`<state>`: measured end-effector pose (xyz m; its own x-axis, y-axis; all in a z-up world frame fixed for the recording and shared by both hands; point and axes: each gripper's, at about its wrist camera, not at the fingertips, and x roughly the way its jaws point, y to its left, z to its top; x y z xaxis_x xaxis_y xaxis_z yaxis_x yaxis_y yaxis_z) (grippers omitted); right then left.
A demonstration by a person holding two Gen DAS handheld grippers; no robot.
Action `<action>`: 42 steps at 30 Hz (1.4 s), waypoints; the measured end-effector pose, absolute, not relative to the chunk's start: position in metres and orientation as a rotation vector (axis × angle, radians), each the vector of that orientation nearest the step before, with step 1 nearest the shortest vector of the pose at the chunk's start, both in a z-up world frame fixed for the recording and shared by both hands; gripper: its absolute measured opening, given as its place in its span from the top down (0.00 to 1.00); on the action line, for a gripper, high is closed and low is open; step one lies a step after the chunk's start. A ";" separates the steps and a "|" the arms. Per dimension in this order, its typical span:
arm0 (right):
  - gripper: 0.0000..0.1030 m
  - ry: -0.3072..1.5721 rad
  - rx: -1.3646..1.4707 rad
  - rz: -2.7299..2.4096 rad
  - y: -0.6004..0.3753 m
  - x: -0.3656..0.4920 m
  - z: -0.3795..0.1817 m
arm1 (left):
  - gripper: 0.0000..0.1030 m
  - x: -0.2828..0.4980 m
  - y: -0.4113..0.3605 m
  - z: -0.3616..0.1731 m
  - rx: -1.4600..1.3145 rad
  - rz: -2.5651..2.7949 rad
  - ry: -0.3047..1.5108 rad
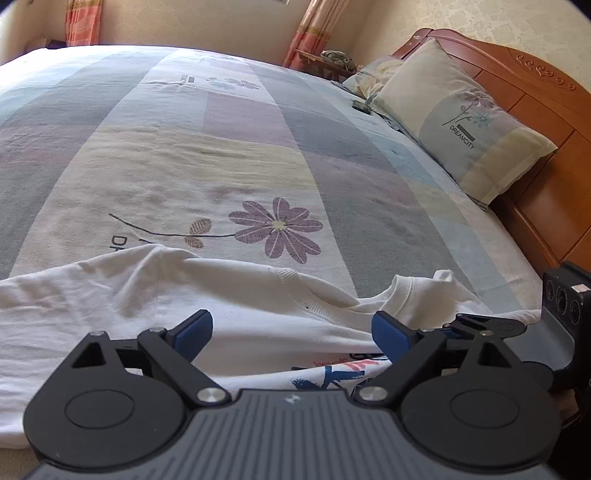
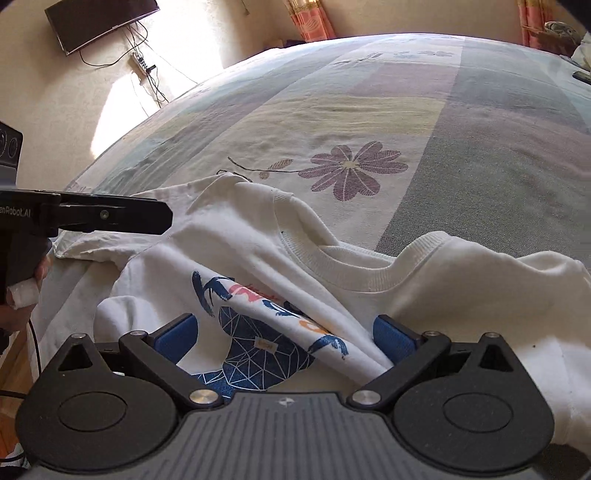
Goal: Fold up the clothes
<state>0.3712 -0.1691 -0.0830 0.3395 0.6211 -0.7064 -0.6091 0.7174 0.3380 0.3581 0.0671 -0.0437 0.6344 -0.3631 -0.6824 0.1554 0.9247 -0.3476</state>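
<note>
A white T-shirt [image 2: 369,266] with a blue and pink print [image 2: 258,354] lies rumpled on the near part of the bed, its ribbed collar [image 2: 354,271] facing away from me. My right gripper [image 2: 284,338] hovers open over the print, and a raised fold of the shirt runs between its blue pads [image 2: 393,338]. My left gripper [image 1: 291,330] is open too, low over the shirt [image 1: 147,295] just short of the collar [image 1: 325,306]. From the right wrist view, the left gripper [image 2: 162,221] shows side-on above the shirt's left sleeve.
The flowered patchwork bedsheet [image 1: 258,166] stretches far ahead. Two pillows [image 1: 465,122] lean on the wooden headboard [image 1: 546,96] at the right, with a small dark object [image 1: 361,106] beside them. A wall television [image 2: 99,22], a power strip [image 2: 138,62] and a hand [image 2: 22,295] show at the left.
</note>
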 end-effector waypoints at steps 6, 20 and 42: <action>0.00 0.891 0.057 0.784 -0.186 0.381 -0.059 | 0.10 0.357 0.067 -0.079 -0.356 -0.331 0.912; 0.00 0.903 0.047 0.566 -0.218 0.479 -0.049 | 0.08 0.336 0.075 -0.085 -0.395 -0.318 0.917; 0.48 1.007 -0.186 0.553 -0.218 0.475 -0.036 | 0.08 0.288 0.095 -0.036 -0.383 -0.089 0.965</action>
